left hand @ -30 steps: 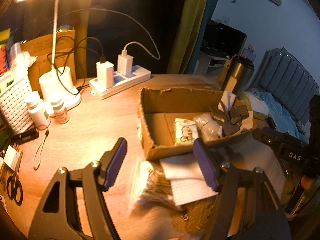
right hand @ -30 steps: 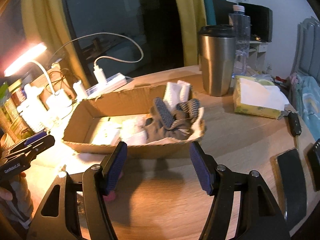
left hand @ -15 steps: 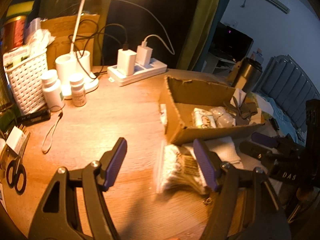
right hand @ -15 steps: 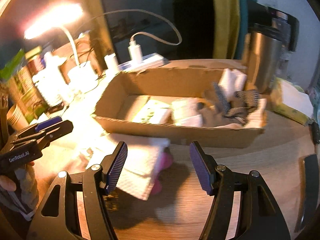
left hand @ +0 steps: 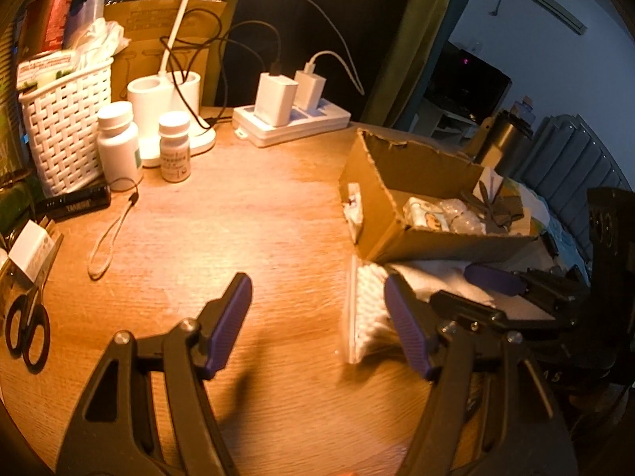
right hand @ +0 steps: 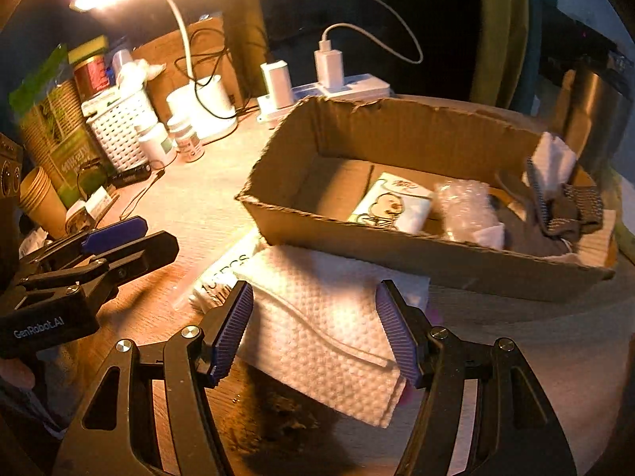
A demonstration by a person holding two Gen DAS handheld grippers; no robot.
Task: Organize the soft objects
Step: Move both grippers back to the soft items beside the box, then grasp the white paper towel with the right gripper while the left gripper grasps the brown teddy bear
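Meanwhile both tools apart, right tool (right hand: 315, 329) over paper towel (right hand: 317, 333), swab pkt (left hand: 367, 309) beside, cardboard box (right hand: 436, 254) behind.

Round wooden table (left hand: 254, 218) under warm light from a white gooseneck desk lamp (right hand: 190, 43). Behind it, an olive-green curtain (left hand: 416, 39) and a dark window (left hand: 317, 8); to the right, a pale wall (left hand: 528, 35) and a grey padded headboard (left hand: 575, 166).

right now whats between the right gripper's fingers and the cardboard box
A folded white paper towel lies there, reaching up to the cardboard box wall. The right gripper stands open over it, clearest in the right wrist view.
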